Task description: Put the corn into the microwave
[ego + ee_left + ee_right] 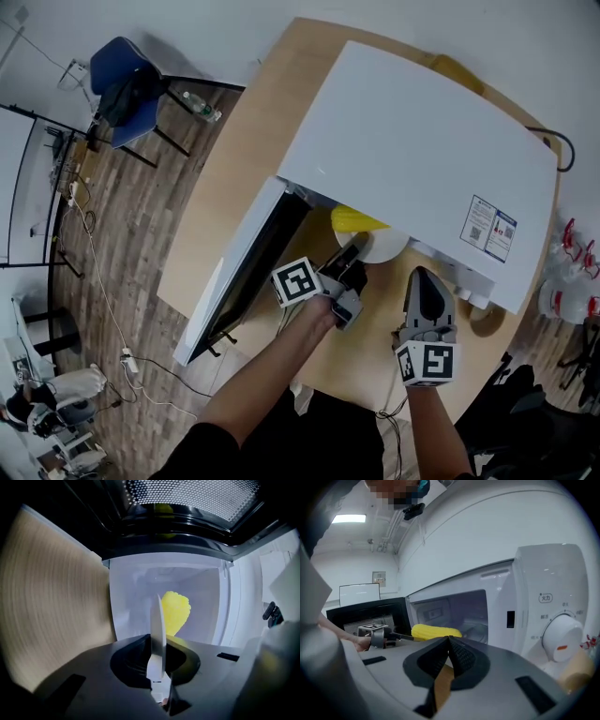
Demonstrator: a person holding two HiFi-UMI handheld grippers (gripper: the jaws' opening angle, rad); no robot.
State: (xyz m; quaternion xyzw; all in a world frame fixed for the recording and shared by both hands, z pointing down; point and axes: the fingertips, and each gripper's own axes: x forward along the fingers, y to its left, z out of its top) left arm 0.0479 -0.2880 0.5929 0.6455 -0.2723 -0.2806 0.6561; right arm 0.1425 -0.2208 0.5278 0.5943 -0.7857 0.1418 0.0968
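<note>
holding a round white plate (157,630) by its rim, the left gripper (359,251) is clenched on it at the centre of the head view. the yellow corn cob (356,221) lies on this plate, at the mouth of the white microwave (422,141), whose door (232,277) hangs open. at the lower right, the right gripper (424,277) has its 2 jaws pressed together on nothing.

One microwave (412,141), one corn (354,221), one plate (386,246), two tools (354,251) (423,276), one table (272,122).
</note>
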